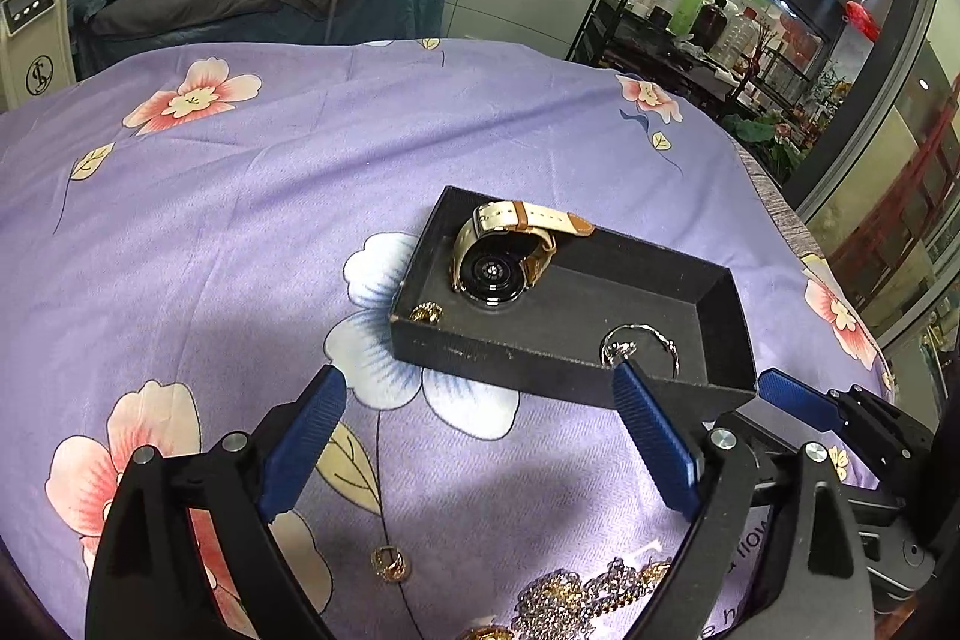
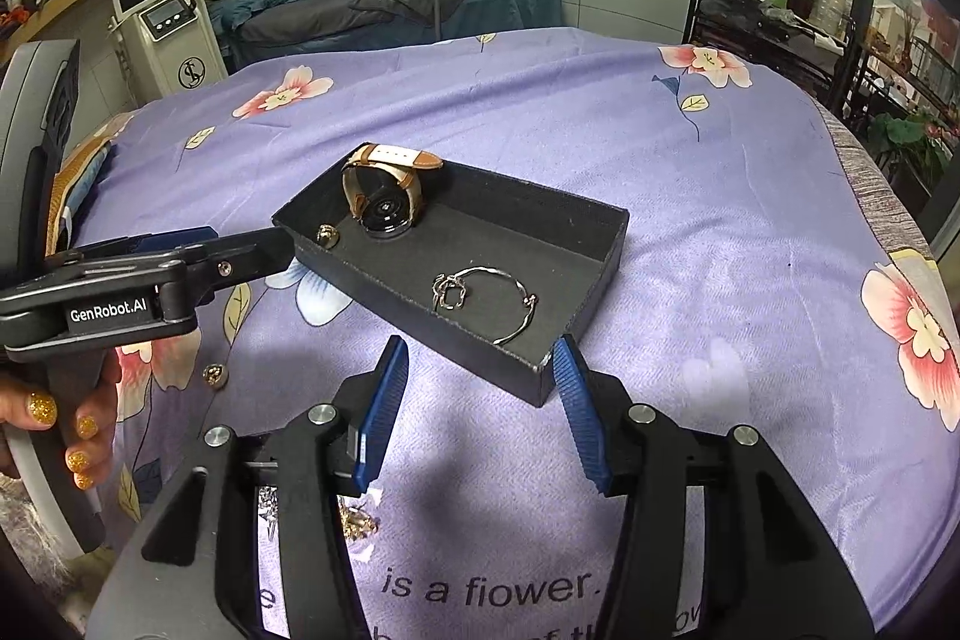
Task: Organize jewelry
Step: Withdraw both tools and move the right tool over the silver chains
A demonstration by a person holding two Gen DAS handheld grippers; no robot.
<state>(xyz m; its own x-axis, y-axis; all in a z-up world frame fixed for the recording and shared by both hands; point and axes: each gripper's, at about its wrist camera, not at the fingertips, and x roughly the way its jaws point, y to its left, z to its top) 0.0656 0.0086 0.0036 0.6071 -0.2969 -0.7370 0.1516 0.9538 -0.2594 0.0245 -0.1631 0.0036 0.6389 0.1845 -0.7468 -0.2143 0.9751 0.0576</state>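
Tray holds watch, bangle. Both hand-held grippers released, empty: left hand-held gripper, right hand-held gripper. Next, pinch loose ring low, squarely.

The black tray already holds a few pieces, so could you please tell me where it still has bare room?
The black tray is bare along its far right half, between the watch and the right end wall, beyond the silver bangle. The left corner is crowded: gold ring beside the watch.
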